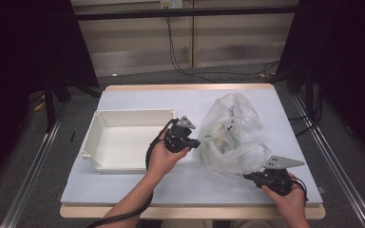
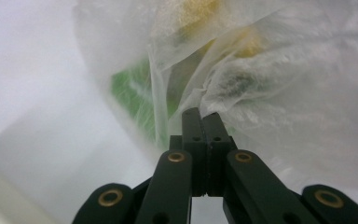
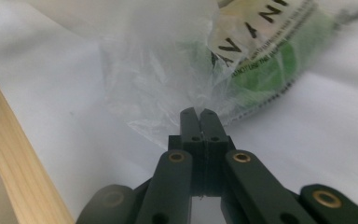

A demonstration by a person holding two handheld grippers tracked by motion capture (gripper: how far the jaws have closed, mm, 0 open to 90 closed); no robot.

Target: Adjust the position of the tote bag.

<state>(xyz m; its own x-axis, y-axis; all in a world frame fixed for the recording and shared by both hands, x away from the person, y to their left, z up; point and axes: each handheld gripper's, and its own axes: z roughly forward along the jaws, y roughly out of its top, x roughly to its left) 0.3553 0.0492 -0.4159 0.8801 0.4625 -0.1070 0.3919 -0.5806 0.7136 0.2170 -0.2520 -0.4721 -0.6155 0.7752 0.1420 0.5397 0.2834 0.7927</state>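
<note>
A crumpled clear plastic bag (image 1: 230, 130) lies right of centre on the pale blue table (image 1: 123, 187). Through the film I see a green-printed packet (image 3: 279, 60) and something yellowish (image 2: 247, 44). My left gripper (image 1: 197, 142) is at the bag's left side. In the left gripper view its jaws (image 2: 200, 113) are pressed flat together with the bag's film pinched at the tips. My right gripper (image 1: 246, 176) is at the bag's near edge, its jaws (image 3: 198, 112) also shut on a thin fold of the bag (image 3: 158, 93).
An empty white rectangular tray (image 1: 99, 124) sits on the left half of the table, just left of my left hand. The table's wooden front edge (image 3: 9, 154) runs close beside my right gripper. Cables hang at the back wall.
</note>
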